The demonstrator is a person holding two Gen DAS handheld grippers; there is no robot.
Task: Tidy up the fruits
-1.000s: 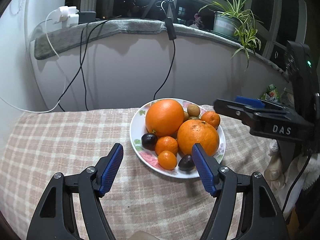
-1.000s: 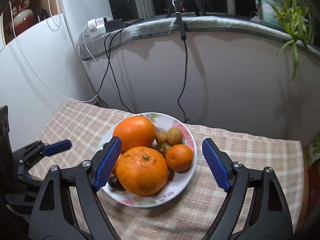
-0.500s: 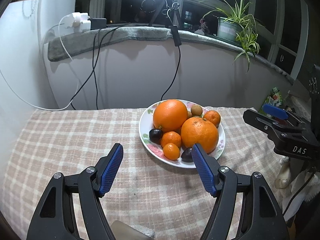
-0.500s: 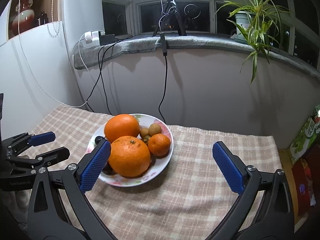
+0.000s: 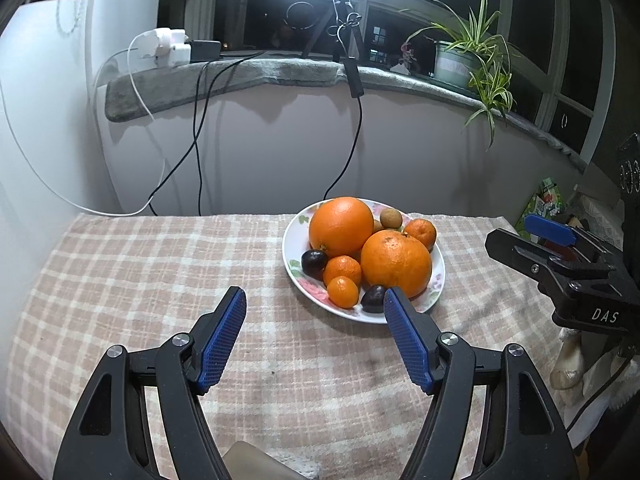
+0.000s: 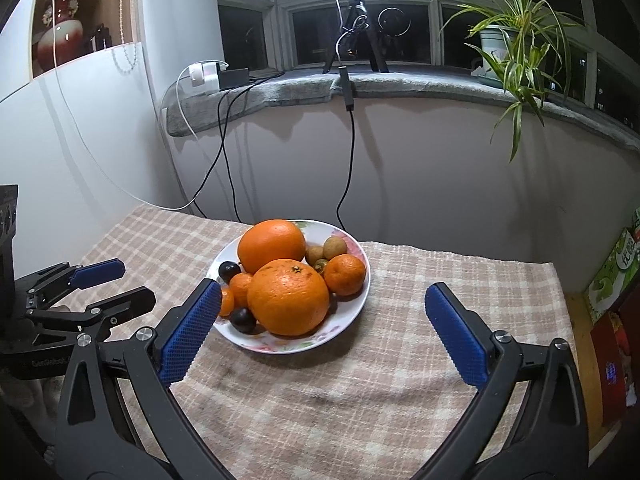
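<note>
Fruits sit heaped on a floral plate (image 5: 291,240) toward the far edge of the tabletop (image 5: 140,264), near the wall. We see two big oranges (image 6: 287,296), three mandarins (image 5: 342,270), two dark plums (image 5: 314,261) and small brown fruits (image 6: 335,247), all inside the rim. Our left gripper (image 5: 314,334) hovers with jaws apart and nothing between them, just short of the plate's near rim. Our right gripper (image 6: 323,330) has just been opening; its jaws stand wide apart, empty, framing the plate's near side. Checked cloth lies bare to the plate's left, right and front. A cable (image 6: 347,168) hangs down the wall behind.
</note>
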